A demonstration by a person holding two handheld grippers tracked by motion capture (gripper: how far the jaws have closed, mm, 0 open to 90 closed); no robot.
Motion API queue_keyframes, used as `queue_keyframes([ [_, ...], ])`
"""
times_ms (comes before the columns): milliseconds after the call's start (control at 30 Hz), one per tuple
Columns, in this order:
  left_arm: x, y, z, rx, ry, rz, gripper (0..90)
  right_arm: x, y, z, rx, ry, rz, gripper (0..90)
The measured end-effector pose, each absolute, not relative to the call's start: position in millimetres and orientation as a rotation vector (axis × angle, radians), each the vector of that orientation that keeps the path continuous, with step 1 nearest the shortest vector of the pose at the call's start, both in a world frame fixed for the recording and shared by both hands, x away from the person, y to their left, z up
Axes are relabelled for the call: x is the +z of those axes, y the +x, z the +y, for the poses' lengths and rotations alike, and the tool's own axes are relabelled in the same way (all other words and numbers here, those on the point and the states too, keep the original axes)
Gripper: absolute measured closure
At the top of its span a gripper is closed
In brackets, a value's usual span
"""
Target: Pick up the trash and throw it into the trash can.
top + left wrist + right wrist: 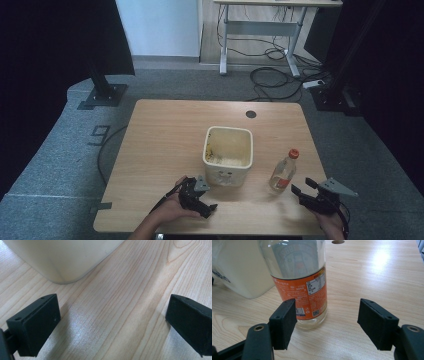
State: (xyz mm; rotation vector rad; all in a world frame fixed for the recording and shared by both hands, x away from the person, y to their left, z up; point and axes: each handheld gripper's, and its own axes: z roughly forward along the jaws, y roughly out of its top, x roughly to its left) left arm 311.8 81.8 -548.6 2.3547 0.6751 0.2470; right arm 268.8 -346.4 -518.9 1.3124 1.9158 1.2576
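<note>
I find the bottle point(283, 172) standing upright on the desk point(165, 135), near its front right part, just right of the cream tub point(228, 154) and apart from it. It is clear, with an orange cap and an orange label around its lower body. My right tool point(304, 186) sits just right of the bottle and slightly nearer the front edge, jaws spread wide and holding nothing. In the right gripper view the bottle point(299, 280) stands just beyond the jaw tips, off-centre toward the left jaw, which overlaps its label; I cannot tell whether that jaw touches it. The right jaw is well clear of the glass.

My left tool point(206, 209) rests at the front edge of the desk, just before the tub's front left corner, also released with its jaws wide apart. In the left gripper view only bare wood lies between its jaws, with the tub's point(65, 260) rounded lower corner beyond the left jaw, not touching
</note>
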Motion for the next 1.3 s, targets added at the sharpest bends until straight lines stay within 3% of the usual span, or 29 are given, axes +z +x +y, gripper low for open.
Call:
queue_keyframes([
  [1300,-548.5,312.2,81.7,0.248,2.356,0.67,0.0,-489.5,260.5,-350.2,1.338,1.251,1.812,32.4],
])
